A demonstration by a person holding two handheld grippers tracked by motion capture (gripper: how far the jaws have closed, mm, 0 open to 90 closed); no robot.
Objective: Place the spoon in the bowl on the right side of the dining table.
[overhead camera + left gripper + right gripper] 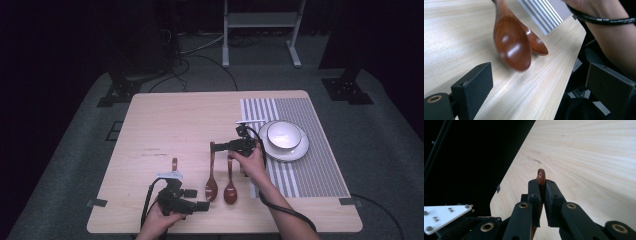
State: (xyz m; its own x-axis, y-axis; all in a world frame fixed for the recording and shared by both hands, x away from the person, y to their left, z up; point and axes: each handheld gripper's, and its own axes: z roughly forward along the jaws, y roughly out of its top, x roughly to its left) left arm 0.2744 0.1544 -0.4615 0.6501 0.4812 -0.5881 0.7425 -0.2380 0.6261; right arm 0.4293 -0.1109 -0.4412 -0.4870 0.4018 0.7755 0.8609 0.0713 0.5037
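- High view: three brown wooden spoons lie on the wooden table (160, 120). The right gripper (214, 147) pinches the handle end of the lifted spoon (211, 172), whose bowl points toward the person. A second spoon (230, 186) lies just beside it. A third spoon (174, 164) lies partly hidden behind the left gripper (200, 205), near the front edge. One striped placemat (310, 165) carries one white plate (298, 150) with one white bowl (284, 135) on it. No spoon is on the mat or in the dish yet, so judging by this, the setting work is at an early stage.
- Left gripper view: its jaws stand spread wide, holding nothing; two spoon bowls (512, 45) show ahead, the nearer one blurred and seemingly raised off the wood.
- Right gripper view: the jaws are pressed against the spoon handle tip (540, 176), which juts out between them above the tabletop.
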